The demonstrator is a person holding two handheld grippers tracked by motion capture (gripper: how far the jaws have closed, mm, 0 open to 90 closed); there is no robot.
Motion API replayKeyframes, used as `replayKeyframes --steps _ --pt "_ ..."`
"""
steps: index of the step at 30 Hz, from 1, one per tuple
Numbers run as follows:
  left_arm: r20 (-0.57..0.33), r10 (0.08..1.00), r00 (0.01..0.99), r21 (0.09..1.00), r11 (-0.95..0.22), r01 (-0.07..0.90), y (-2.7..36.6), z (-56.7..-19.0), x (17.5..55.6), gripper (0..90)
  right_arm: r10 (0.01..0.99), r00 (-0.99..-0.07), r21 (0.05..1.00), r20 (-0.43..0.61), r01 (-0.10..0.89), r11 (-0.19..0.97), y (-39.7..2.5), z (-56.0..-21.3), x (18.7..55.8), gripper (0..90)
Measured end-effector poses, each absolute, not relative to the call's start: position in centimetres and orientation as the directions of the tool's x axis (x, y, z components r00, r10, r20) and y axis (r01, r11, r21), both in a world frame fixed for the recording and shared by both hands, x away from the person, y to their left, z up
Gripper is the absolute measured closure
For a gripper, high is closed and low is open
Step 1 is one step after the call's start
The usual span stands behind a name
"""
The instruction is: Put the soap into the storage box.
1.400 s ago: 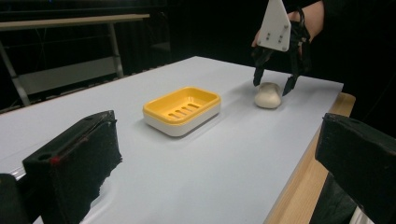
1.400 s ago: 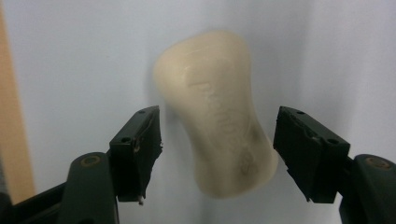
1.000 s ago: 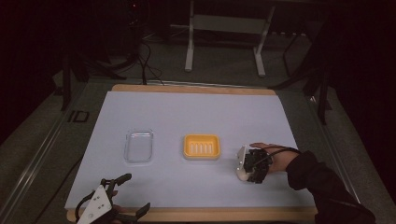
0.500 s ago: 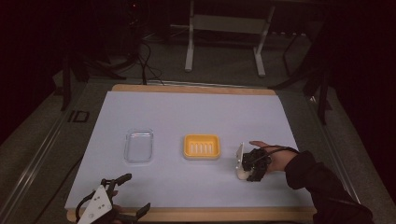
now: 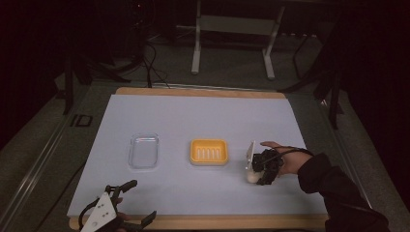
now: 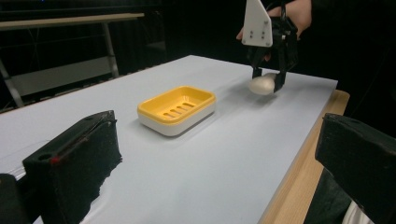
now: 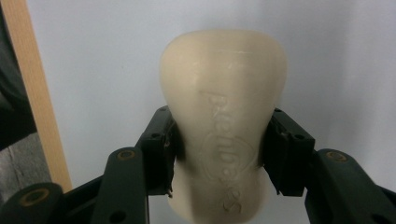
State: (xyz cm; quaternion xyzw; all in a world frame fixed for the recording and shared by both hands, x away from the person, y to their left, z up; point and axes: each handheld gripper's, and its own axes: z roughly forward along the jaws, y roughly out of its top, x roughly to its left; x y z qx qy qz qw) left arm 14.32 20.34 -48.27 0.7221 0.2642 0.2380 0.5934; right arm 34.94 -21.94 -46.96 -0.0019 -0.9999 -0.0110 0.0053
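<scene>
Right tool [image 7: 219, 154] clamping soap bar [image 7: 224, 116] (cream)

Room: dim, walls lost in darkness at upper frame. Table [image 5: 203, 116]: pale blue-white top, wooden edging. Floor [image 5: 232, 67]: grey. Metal stand legs [image 5: 196, 48] stood upper centre; cables [image 5: 150, 63] trailed upper left.

The white-topped surface [image 5: 203, 121] with a wooden edge is carrying a clear plastic lid [image 5: 143, 151] lying toward the left and a yellow soap dish [image 5: 209, 152] sitting near the middle, well apart from it.
</scene>
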Motion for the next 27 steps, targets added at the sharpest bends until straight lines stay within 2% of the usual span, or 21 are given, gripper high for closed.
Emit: replayKeyframes --steps 27 --pt "0.029 0.632 0.774 0.984 -0.154 0.090 20.1 -48.1 14.6 0.1 0.063 -0.996 0.077 -0.061 0.058 0.995 -19.3 -40.2 36.9 49.6"
